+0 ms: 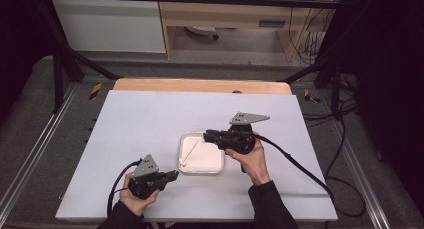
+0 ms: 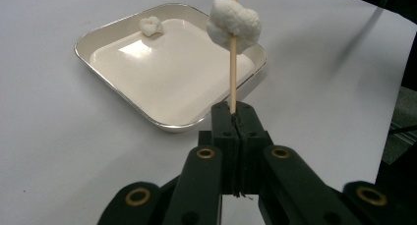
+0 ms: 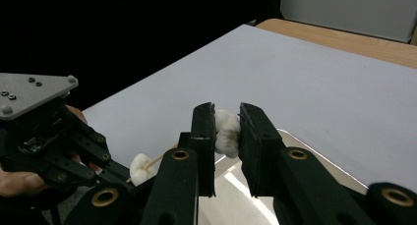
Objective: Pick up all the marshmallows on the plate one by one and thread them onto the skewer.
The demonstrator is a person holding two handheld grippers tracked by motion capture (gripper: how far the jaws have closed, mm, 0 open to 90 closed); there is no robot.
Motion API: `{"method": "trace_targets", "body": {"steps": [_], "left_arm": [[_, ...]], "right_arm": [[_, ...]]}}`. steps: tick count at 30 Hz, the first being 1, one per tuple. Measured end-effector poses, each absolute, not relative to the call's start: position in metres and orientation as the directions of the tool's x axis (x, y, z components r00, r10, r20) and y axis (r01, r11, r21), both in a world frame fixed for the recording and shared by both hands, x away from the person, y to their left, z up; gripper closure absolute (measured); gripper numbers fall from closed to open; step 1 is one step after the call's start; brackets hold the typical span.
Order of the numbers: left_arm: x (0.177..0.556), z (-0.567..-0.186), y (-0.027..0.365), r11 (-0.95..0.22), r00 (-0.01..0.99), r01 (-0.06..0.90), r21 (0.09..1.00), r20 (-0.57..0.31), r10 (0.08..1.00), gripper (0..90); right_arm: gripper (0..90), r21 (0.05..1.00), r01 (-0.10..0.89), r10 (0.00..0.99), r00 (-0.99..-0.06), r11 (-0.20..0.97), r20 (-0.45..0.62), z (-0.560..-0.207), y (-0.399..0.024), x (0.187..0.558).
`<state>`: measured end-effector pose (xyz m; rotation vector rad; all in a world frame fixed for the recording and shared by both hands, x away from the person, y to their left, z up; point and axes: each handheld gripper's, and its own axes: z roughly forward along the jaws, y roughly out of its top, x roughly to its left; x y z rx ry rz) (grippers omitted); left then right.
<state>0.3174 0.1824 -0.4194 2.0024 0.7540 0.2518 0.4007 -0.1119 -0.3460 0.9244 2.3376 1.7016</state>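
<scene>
My left gripper [image 1: 175,174] [image 2: 235,112] is shut on the lower end of a thin wooden skewer [image 2: 232,82] [image 1: 191,149]. The stick slants up over the white square tray [image 1: 207,164] [image 2: 162,82]. One white marshmallow [image 2: 233,21] [image 1: 183,164] is speared on the skewer, and a second marshmallow [image 2: 151,26] lies in the tray's far corner. My right gripper [image 1: 206,136] [image 3: 227,114] hovers above the tray, shut on another marshmallow [image 3: 226,131] squeezed between its pads. In the right gripper view the left gripper [image 3: 118,178] sits at lower left with the speared marshmallow [image 3: 140,167].
A white sheet [image 1: 150,119] covers the table, with a wooden strip [image 1: 200,85] along its far edge. Black frame legs [image 1: 62,64] and cables [image 1: 345,139] stand beyond the table's sides. Dark floor surrounds it.
</scene>
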Motion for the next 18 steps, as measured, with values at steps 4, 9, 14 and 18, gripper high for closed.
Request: {"method": "trace_targets", "body": {"steps": [4,9,14,18], "left_arm": [[0.3171,-0.4196,0.1811,-0.367,0.792,0.405,0.838,-0.121,0.598,88.6],[0.3172,-0.4196,0.1803,-0.371,0.796,0.401,0.838,-0.117,0.594,88.5],[0.3175,-0.4197,0.1803,-0.371,0.796,0.401,0.837,-0.118,0.594,88.6],[0.3173,-0.4197,0.1798,-0.37,0.796,0.401,0.838,-0.119,0.593,88.6]], "right_arm": [[77.1,0.894,0.412,0.517,-0.812,0.177,0.272,-0.3456,-0.1116,0.4004],[77.2,0.894,0.418,0.501,-0.815,0.161,0.291,-0.3461,-0.1099,0.3998],[77.2,0.891,0.424,0.492,-0.818,0.163,0.299,-0.3482,-0.1084,0.4],[77.3,0.888,0.431,0.482,-0.819,0.158,0.312,-0.3493,-0.107,0.3996]]}}
